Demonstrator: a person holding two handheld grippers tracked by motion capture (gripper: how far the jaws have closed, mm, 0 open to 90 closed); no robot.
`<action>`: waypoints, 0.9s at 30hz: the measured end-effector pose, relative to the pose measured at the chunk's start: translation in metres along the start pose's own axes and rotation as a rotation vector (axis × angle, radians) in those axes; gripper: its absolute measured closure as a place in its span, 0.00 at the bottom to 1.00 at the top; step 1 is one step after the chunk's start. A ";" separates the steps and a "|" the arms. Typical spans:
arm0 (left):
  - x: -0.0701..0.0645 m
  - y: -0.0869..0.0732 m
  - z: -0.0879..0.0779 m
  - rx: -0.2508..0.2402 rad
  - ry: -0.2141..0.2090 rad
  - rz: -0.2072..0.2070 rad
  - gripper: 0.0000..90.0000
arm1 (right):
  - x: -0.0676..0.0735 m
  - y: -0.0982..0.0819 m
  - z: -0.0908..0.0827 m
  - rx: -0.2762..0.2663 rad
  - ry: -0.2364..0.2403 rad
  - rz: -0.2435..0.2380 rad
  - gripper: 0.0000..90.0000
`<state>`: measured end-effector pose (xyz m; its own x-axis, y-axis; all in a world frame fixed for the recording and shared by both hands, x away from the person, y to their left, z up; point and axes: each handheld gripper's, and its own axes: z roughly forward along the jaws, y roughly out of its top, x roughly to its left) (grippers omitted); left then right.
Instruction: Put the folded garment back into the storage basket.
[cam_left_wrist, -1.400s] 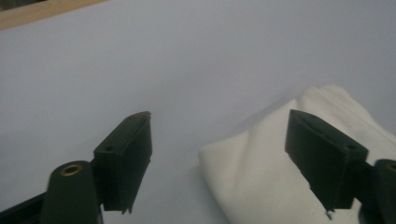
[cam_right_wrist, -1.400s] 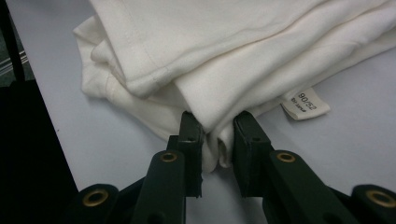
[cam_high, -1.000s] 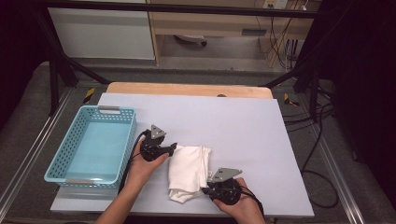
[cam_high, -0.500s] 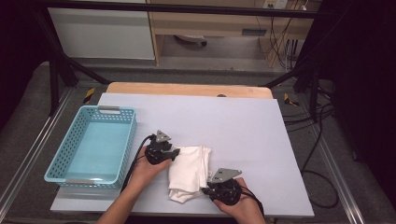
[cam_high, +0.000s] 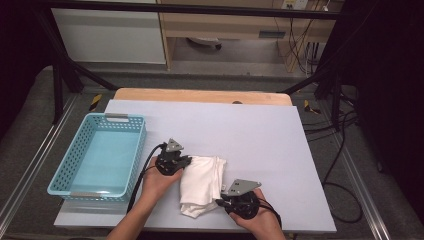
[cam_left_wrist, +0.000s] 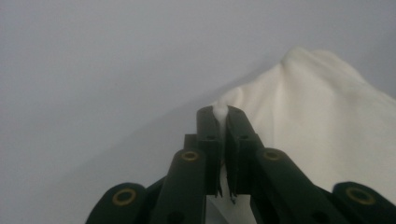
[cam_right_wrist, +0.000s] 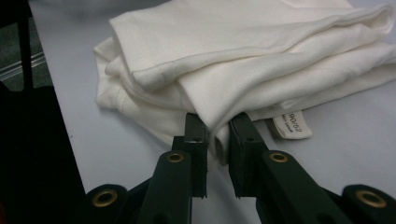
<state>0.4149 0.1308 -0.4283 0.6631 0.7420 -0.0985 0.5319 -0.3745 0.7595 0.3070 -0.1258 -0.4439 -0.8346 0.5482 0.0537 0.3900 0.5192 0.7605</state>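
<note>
- High view: white folded cloth (cam_high: 200, 182) lies just right of the blue basket (cam_high: 75, 187) — my left gripper (cam_high: 184, 162) and right gripper (cam_high: 220, 201) at its edges.
- Left gripper view: my jaws, just closing, pinch a cloth fold.
- Right gripper view: my jaws clamp the cloth's edge beside its label (cam_right_wrist: 293, 125).

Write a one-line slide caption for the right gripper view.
Right hand-held gripper clamps a fold of the folded white garment on the pale table, a size tag just beside its jaws.
</note>
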 end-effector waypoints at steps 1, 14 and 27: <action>-0.001 0.003 -0.003 -0.005 -0.003 0.005 0.95 | 0.000 0.000 -0.001 -0.004 0.003 0.001 0.88; -0.013 0.013 -0.026 -0.056 -0.028 0.036 0.95 | 0.002 0.004 -0.011 -0.046 0.011 0.001 0.89; -0.015 0.012 -0.031 -0.054 -0.017 0.048 0.95 | 0.002 0.005 -0.014 -0.060 0.032 0.012 0.89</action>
<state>0.3949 0.1319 -0.3978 0.6960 0.7145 -0.0717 0.4703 -0.3781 0.7974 0.3021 -0.1318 -0.4304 -0.8425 0.5322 0.0832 0.3767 0.4718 0.7972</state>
